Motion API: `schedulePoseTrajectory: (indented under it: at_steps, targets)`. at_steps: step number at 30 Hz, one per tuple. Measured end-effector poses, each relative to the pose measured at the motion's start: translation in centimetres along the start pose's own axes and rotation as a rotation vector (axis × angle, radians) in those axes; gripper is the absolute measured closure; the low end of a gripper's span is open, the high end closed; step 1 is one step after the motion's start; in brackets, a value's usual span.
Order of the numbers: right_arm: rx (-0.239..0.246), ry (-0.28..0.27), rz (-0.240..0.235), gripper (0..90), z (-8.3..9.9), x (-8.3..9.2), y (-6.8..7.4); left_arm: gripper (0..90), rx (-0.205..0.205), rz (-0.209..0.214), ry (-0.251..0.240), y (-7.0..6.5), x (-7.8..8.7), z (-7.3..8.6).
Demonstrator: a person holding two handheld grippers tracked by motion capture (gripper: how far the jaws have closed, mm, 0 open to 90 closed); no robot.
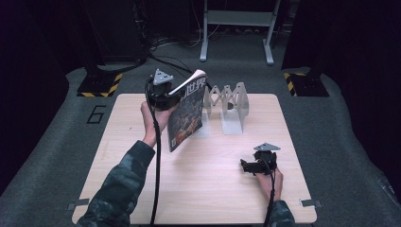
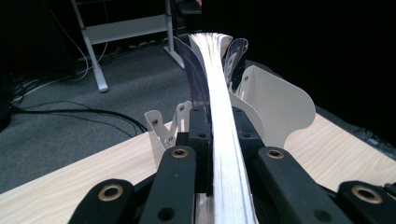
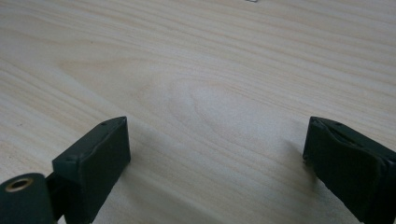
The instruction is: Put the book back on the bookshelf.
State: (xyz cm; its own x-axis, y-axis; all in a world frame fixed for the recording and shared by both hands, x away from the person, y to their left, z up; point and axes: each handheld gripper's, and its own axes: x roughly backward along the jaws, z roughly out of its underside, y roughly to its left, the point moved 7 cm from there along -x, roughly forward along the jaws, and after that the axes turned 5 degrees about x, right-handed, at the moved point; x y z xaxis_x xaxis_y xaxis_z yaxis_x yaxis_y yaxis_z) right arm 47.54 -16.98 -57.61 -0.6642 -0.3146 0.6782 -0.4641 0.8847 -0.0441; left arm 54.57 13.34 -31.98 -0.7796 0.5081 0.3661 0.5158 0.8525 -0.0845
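Magazine [image 1: 188, 113] upright, clear of tabletop [image 1: 142, 179], just left of white rack [image 1: 231, 106]. Left tool [image 2: 219, 135] clamped shut on magazine page edge. Right tool [image 3: 215, 154] wide open, holding nothing, resting on tabletop right of rack and nearer the person. Risk: thin floppy pages bow, catch rack divider, miss slot. Risk: light rack slides or tips if bumped, since unsecured.

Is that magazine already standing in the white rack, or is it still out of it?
Still out. The left hand-held gripper holds the magazine upright above the table, just left of the rack.
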Motion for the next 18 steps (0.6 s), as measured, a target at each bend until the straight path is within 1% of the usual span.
schedulePoseTrajectory:
  at_steps: [2,4,5,7,8,9,11,12,14,18]
  targets:
    - [0.000,0.000,0.003,7.0,0.0,0.0,0.0,82.2,0.001,-0.003,0.003,0.0,-0.3,0.0]
    - [0.000,0.000,-0.003,7.0,0.0,0.0,0.0,82.3,-0.011,-0.012,0.002,0.0,-0.6,-0.1]
    - [0.001,0.000,-0.002,7.2,0.0,0.0,0.0,82.3,-0.008,-0.015,-0.004,-0.1,-0.7,-0.2]
    - [0.001,0.000,0.000,7.2,0.0,0.0,0.0,82.3,-0.017,-0.024,-0.006,-0.1,-1.0,-0.3]
    - [0.003,-0.001,0.001,7.2,0.0,0.0,0.0,82.3,-0.010,-0.024,-0.009,-0.2,-1.2,-0.3]
    - [0.002,-0.001,0.003,7.2,0.0,0.0,0.0,82.3,-0.016,-0.030,-0.010,-0.1,-1.4,-0.3]
    - [0.002,-0.001,0.004,7.2,0.0,0.0,0.0,82.3,-0.009,-0.035,-0.016,-0.1,-1.7,-0.3]
    - [0.002,-0.001,0.003,7.2,0.0,0.0,0.0,82.3,-0.013,-0.039,-0.015,-0.1,-1.8,-0.3]
    - [0.001,-0.002,0.004,7.3,0.0,0.0,0.0,82.3,-0.009,-0.047,-0.017,0.0,-2.2,-0.3]
    - [0.002,-0.002,0.001,7.4,0.0,0.0,0.0,82.2,0.015,-0.056,-0.030,0.1,-2.7,-0.3]
